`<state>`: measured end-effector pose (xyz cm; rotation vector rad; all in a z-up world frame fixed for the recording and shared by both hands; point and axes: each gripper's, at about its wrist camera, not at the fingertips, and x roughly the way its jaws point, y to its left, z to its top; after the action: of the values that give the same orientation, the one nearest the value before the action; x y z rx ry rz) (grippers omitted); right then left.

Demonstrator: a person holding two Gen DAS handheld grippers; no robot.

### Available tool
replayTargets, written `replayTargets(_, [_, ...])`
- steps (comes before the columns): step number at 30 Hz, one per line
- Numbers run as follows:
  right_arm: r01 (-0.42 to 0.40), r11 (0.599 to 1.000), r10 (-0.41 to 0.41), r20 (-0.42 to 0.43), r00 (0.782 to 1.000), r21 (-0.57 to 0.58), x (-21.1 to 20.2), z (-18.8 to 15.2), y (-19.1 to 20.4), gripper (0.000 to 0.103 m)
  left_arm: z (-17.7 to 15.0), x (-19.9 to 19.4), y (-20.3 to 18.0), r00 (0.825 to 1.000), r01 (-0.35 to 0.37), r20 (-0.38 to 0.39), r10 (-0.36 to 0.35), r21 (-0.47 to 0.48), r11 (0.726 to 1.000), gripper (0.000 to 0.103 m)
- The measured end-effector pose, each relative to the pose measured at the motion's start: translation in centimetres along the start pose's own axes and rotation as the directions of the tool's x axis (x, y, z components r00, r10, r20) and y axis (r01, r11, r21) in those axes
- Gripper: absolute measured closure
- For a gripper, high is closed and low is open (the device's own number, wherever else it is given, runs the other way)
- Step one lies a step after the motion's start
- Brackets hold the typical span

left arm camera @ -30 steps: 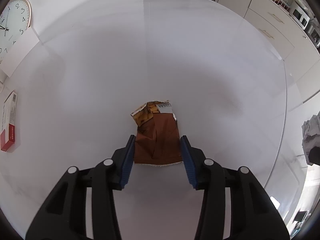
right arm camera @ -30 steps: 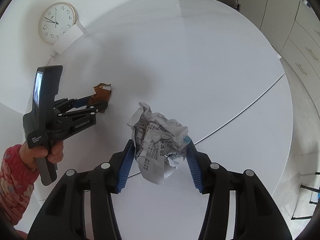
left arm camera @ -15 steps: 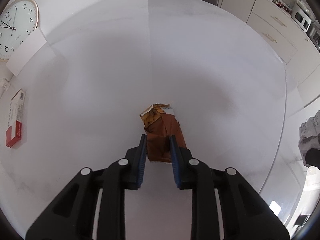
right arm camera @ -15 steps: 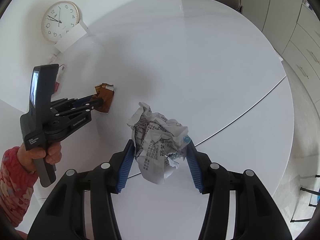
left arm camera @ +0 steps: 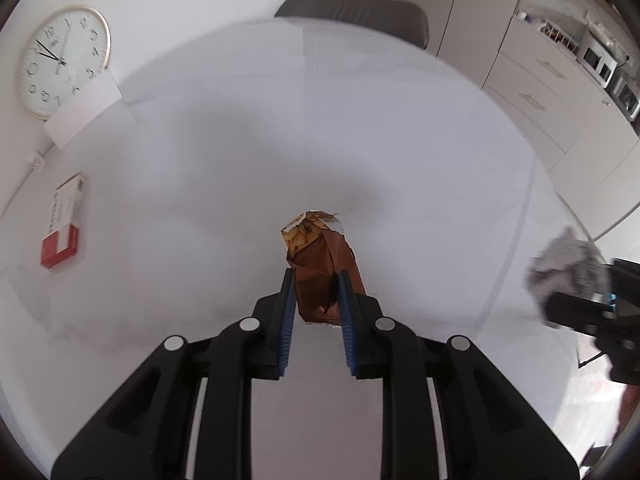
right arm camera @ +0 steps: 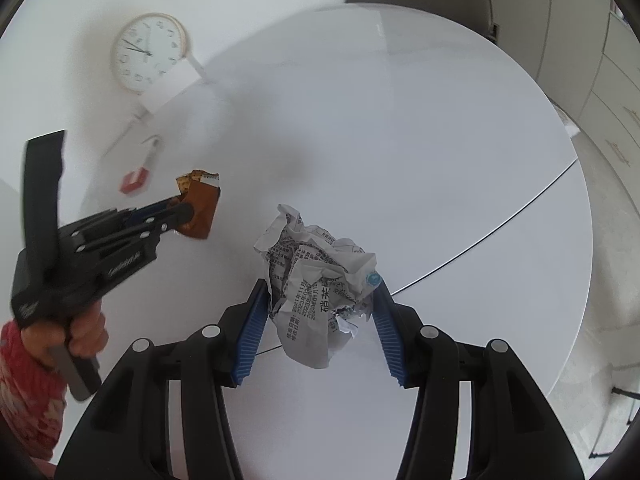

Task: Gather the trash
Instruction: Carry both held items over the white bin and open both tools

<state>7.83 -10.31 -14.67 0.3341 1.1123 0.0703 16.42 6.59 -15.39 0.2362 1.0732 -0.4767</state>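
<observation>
My left gripper (left arm camera: 316, 278) is shut on a brown snack wrapper (left arm camera: 320, 268) with a torn top and holds it above the round white table (left arm camera: 240, 160). The right wrist view shows the left gripper (right arm camera: 180, 210) with the brown snack wrapper (right arm camera: 202, 204) lifted off the table (right arm camera: 400, 140). My right gripper (right arm camera: 318, 292) is shut on a crumpled ball of printed white paper (right arm camera: 316, 280) above the table's near edge. The crumpled paper also shows blurred at the right edge of the left wrist view (left arm camera: 560, 268).
A red and white box (left arm camera: 64, 224) lies at the table's left side, also in the right wrist view (right arm camera: 138, 176). A round wall clock (left arm camera: 60, 60) leans behind a white card (left arm camera: 88, 116). A grey chair (left arm camera: 352, 16) stands at the far side. White cabinets (left arm camera: 552, 96) stand right.
The left gripper closed on the brown wrapper and lifted it off the table. The right gripper still holds the crumpled paper, and the two grippers have come closer together.
</observation>
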Motion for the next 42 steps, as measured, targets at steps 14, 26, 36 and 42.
replayTargets(14, [0.035,0.999,-0.034,0.094,0.995,0.001,-14.1,-12.4,-8.1,0.051,-6.8,-10.0,-17.3,0.991,0.13,0.031,-0.133,0.084,0.988,0.082])
replayTargets(26, [0.141,0.965,-0.164,0.087,0.983,0.222,-21.5,-23.9,-20.2,0.051,-12.0,-9.3,-34.9,0.96,0.28,-0.102,-0.261,0.283,0.918,0.082])
replayTargets(36, [0.193,0.936,-0.227,0.087,0.97,0.293,-22.9,-26.8,-23.9,0.051,-16.0,-1.1,-42.6,0.932,0.318,-0.283,-0.227,0.336,0.887,0.082])
replayTargets(42, [0.226,0.909,-0.248,0.019,0.969,0.352,-22.1,-29.4,-26.2,0.051,-20.7,8.3,-45.0,0.899,0.303,-0.411,-0.153,0.33,0.894,0.08])
